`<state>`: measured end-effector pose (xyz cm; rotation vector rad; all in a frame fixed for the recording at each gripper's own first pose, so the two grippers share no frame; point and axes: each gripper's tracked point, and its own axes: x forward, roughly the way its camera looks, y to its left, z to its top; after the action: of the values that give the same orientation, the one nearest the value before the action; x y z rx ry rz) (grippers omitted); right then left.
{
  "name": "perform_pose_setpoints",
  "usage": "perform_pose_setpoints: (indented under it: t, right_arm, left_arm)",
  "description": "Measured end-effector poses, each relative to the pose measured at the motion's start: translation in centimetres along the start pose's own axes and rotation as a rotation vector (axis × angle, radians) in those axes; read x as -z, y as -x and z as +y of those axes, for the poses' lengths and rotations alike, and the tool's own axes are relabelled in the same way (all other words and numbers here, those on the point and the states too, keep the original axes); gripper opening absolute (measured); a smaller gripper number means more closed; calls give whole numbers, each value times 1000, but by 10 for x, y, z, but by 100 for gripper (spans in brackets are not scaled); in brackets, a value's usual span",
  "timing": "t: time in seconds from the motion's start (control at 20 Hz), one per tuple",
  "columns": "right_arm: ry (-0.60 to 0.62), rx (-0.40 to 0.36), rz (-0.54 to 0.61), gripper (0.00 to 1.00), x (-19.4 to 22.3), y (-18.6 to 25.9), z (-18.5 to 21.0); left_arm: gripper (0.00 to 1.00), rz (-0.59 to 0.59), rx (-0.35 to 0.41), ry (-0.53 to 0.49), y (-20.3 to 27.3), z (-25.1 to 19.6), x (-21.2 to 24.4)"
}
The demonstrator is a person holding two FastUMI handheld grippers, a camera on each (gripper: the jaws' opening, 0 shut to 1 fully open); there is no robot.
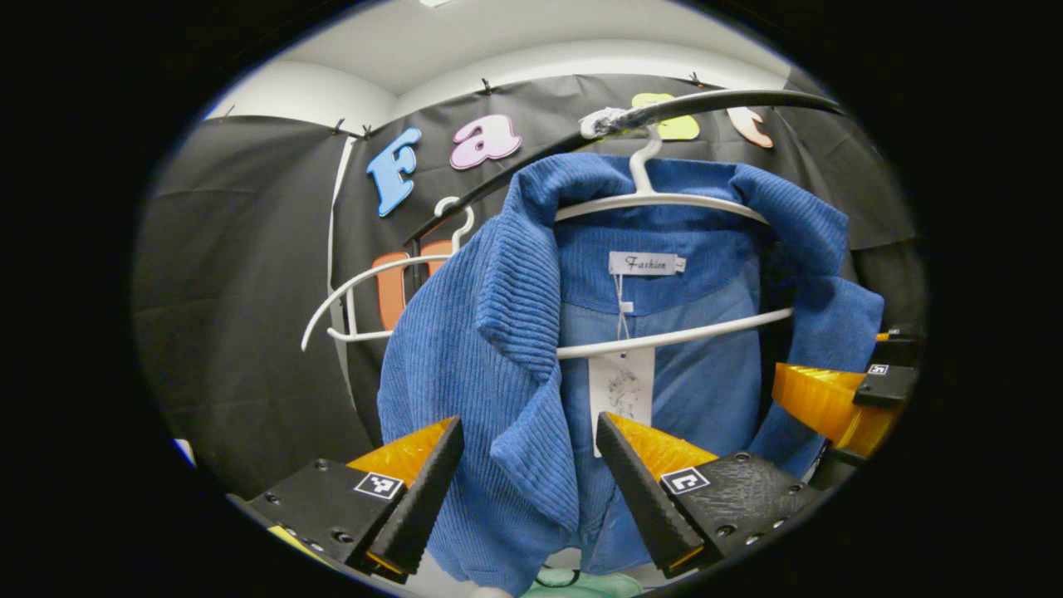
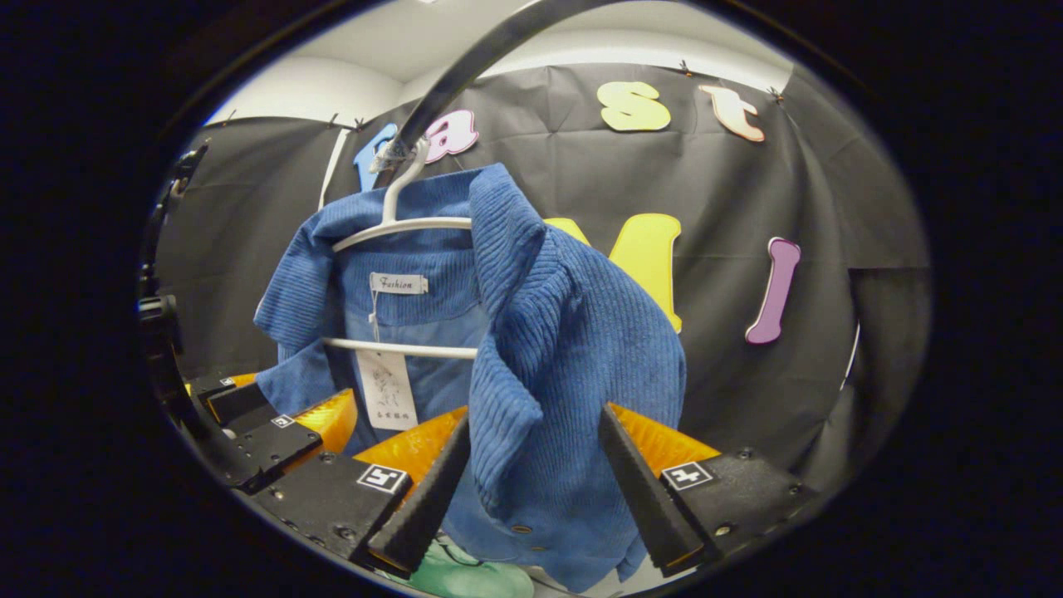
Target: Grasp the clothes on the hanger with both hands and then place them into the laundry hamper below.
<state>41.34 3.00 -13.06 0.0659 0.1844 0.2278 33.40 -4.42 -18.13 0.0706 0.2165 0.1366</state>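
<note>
straddling jacket (image 1: 498,332) fronts, both grippers parted.

Blue ribbed jacket (image 1: 490,332) on a white hanger (image 1: 664,199), black rail (image 1: 731,101).

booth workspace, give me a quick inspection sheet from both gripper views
surface: nothing seen
job's things: blue corduroy jacket hangs open on a white hanger from a dark rail; hamper not made out
clutter: second white hanger, bare; green item below the jacket
grippers: left gripper open, fingers either side of one front panel; right gripper open astride the other
cables: nothing seen
surroundings: black cloth wall, white ceiling
</note>
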Motion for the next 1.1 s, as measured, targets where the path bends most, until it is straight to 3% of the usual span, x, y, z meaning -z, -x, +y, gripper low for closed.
perform_pose_setpoints:
  t: [0.1, 0.15, 0.2, 0.35, 0.4, 0.45, 0.5, 0.55, 0.6, 0.7, 0.8, 1.05, 1.1]
  right_arm:
    - [-25, -41, 7, 84, 5, -8, 4]
    - [-49, -60, 8, 72, 6, -12, 4]
    - [-80, -85, 7, 66, 6, -12, 5]
    - [-159, -179, 2, 27, 7, -13, 4]
    - [-181, -208, 5, 13, 10, -13, 2]
    - [-214, -250, 7, 8, 9, -12, 1]
    - [-250, -286, 10, 8, 10, -12, 3]
    - [-280, -321, 3, 8, 8, -12, 4]
    - [-303, -334, -1, 10, 7, -12, 2]
    - [-350, -378, 5, 7, 7, -14, 3]
    - [-393, -426, 10, 6, 5, -11, 7]
    - [-448, -623, -28, 6, -20, 8, 26]
    - [-495, -657, -28, 6, -23, 11, 28]
  left_arm:
    - [96, 6, -5, 0, -5, 2, 4]
    - [81, 16, -1, 5, -7, 3, 6]
    - [73, 35, 26, 17, -11, 0, 11]
    - [56, 82, 84, 60, -17, -6, 21]
    - [58, 80, 66, 63, -12, 0, 18]
    - [37, 81, 44, 63, -12, 6, 19]
    - [16, 83, 62, 70, -13, 6, 20]
    - [15, 74, 81, 74, -18, 2, 19]
    - [14, 75, 48, 69, -23, 8, 21]
    - [0, 65, 71, 84, -12, 10, 18]
    - [6, 57, 91, 106, -15, 6, 14]
    - [1, 1, 105, 151, -11, 16, -12]
    - [6, -25, 111, 168, -7, 19, -22]
